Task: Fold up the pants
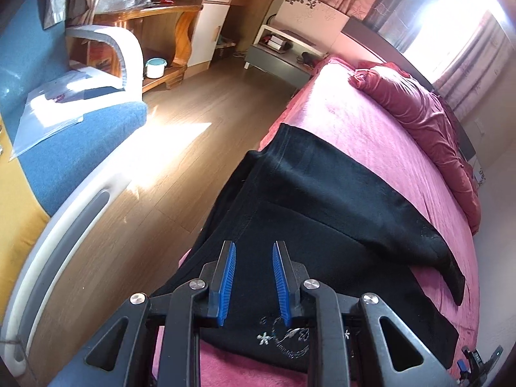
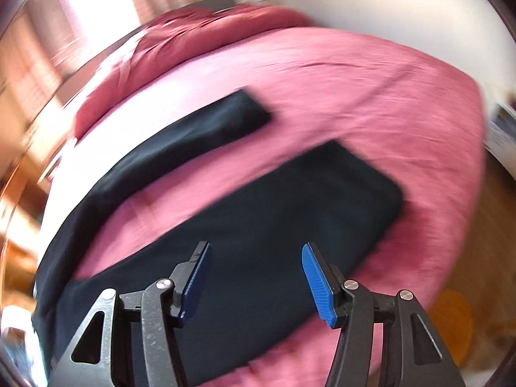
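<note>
- The left gripper (image 1: 254, 251) hangs low over the waist end of the pants (image 1: 322, 219); its blue pads (image 1: 229, 280) stand a little apart with nothing between them.
- Just below those pads, pale floral embroidery (image 1: 287, 338) shows on the black cloth.
- The right gripper (image 2: 256, 251) is over one leg of the pants (image 2: 258, 225), its jaws spread wide and empty; this view is smeared by blur.
- In the left view, a sliver of the right gripper (image 1: 477, 359) shows at the bottom right edge.
- The pants lie on the pink bed (image 1: 371, 129), near its side edge, with the two legs splayed apart and pink sheet between them.
- In the left view one leg crosses toward the right, its cuff (image 1: 451, 274) resting on the sheet.
- Farther up the bed a crumpled red quilt (image 1: 419, 109) lies along the far side.
- Left of the bed is wood floor (image 1: 193, 122) with a sunlit patch, and a blue chair (image 1: 80, 142) beyond it.
- At the back stand a grey nightstand (image 1: 277, 61), a wooden desk (image 1: 151, 25) and curtains (image 1: 467, 32).
</note>
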